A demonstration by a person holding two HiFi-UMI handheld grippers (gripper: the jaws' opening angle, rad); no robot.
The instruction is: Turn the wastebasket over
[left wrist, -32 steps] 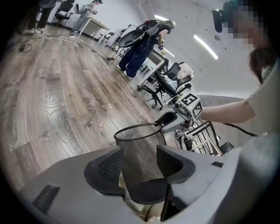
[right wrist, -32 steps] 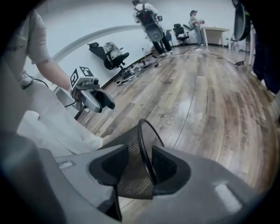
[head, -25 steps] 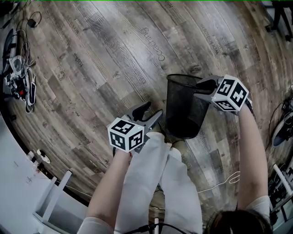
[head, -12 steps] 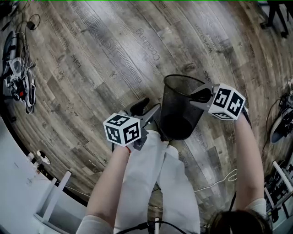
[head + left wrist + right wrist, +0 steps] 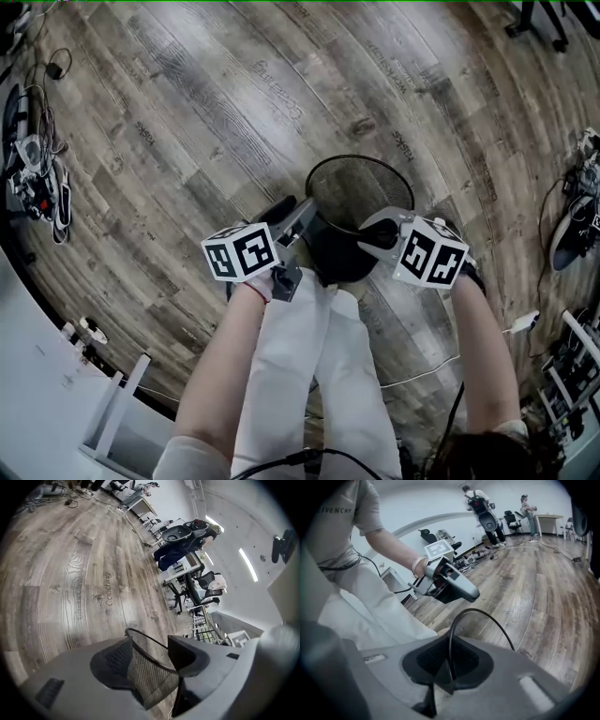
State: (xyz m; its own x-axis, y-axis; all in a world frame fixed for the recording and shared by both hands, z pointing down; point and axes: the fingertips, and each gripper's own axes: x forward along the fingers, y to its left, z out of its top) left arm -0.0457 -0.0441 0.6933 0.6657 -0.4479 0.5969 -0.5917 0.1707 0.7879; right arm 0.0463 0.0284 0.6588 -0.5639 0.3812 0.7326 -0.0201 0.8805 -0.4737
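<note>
Two claws are flanking the wastebasket [image 5: 361,192], which is sitting mouth-up just ahead of my legs, its long axis running roughly vertical; whether its base is touching the floor [image 5: 187,122] I cannot tell. My right claw [image 5: 372,234] has just been closing and is pinching the wire rim on the basket's right side. My left claw [image 5: 298,217] is gaping wide on the opposite side, its jaws straddling the mesh wall unclenched. The flip, I am judging, is hinging on this rim-to-rim line.
</note>
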